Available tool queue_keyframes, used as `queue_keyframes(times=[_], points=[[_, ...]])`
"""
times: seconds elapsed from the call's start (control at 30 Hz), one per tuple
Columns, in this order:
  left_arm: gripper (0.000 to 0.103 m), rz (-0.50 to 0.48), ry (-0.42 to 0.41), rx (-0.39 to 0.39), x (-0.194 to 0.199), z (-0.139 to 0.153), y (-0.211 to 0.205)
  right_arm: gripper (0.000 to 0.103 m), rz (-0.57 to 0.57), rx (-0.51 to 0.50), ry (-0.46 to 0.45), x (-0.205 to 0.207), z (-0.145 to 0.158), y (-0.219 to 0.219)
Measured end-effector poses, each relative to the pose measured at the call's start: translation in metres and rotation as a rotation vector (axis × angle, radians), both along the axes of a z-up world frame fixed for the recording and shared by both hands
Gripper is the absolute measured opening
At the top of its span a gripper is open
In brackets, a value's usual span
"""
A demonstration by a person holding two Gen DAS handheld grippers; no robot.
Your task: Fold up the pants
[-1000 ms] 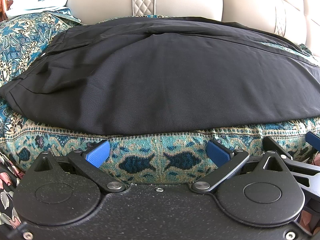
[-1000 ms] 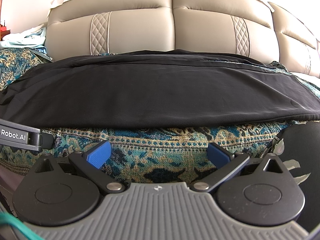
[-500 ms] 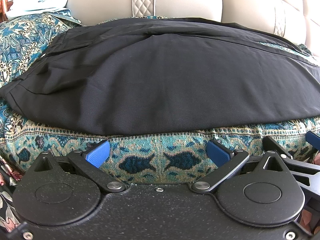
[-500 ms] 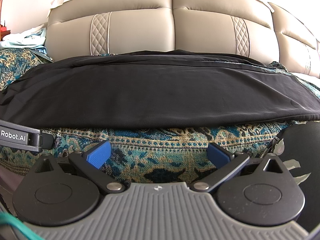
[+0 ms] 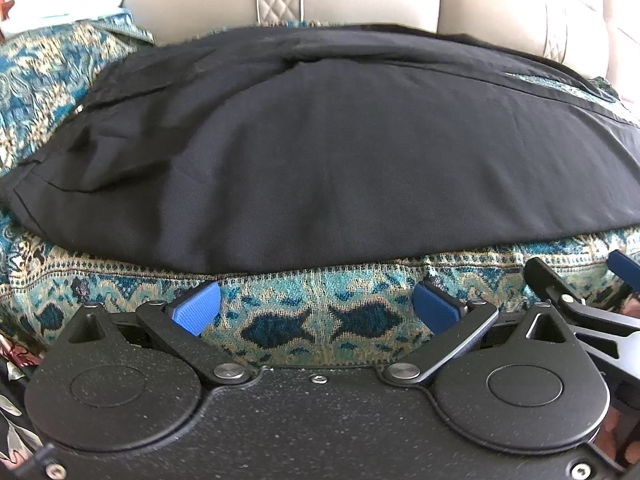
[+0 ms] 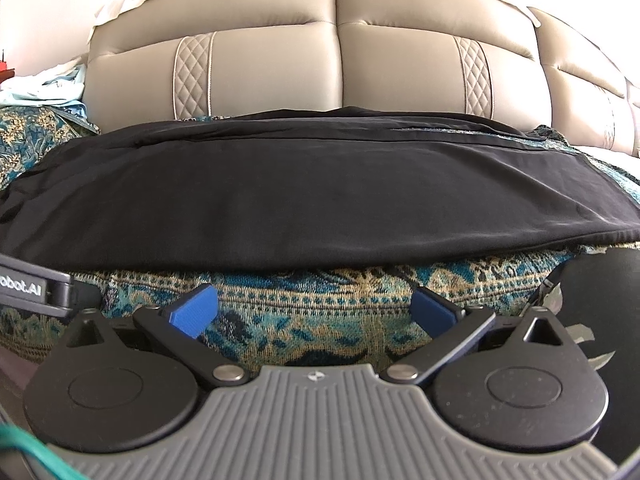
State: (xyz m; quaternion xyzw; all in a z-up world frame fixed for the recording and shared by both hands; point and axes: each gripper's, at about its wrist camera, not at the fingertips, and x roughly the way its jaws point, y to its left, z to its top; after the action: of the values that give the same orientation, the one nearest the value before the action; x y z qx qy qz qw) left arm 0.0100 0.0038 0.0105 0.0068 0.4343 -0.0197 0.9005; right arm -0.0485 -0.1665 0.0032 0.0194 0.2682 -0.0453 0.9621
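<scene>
Black pants [image 5: 340, 152] lie lengthwise across a sofa seat covered by a teal patterned throw [image 5: 320, 320]; they also show in the right wrist view [image 6: 304, 192], folded leg on leg. My left gripper [image 5: 316, 308] is open and empty, just short of the pants' near edge, facing the seat front. My right gripper [image 6: 314, 310] is open and empty, likewise below the near edge. The right gripper's blue fingertips [image 5: 624, 268] show at the right edge of the left wrist view.
The beige leather sofa backrest [image 6: 336, 64] rises behind the pants. Light blue cloth [image 6: 44, 84] lies at the far left. The left gripper's body [image 6: 28, 288] shows at the left of the right wrist view.
Both grippers have moved slightly closer to the pants' near edge; the pants have not moved and both grippers stay open.
</scene>
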Motion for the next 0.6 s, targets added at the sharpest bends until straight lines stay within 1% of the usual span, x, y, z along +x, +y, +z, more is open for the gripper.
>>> queue_keyframes(times=[0.1,0.27,0.33,0.47,0.6], points=[[0.103,0.002,-0.014,-0.041,0.007,0.008,0.012,0.103,0.007,-0.005,0.001,0.006,0.006,-0.001],[0.103,0.028,-0.083,-0.053,0.03,0.033,0.039,0.103,-0.002,-0.043,-0.041,0.025,0.025,0.001],[0.103,0.063,-0.1,-0.058,0.048,0.044,0.055,0.103,0.011,-0.053,-0.065,0.036,0.036,0.002],[0.103,0.185,-0.131,-0.098,0.095,0.068,0.102,0.103,0.04,-0.111,-0.101,0.061,0.06,0.006],[0.103,0.263,-0.161,-0.089,0.149,0.09,0.144,0.103,0.084,-0.131,-0.117,0.09,0.077,0.01]])
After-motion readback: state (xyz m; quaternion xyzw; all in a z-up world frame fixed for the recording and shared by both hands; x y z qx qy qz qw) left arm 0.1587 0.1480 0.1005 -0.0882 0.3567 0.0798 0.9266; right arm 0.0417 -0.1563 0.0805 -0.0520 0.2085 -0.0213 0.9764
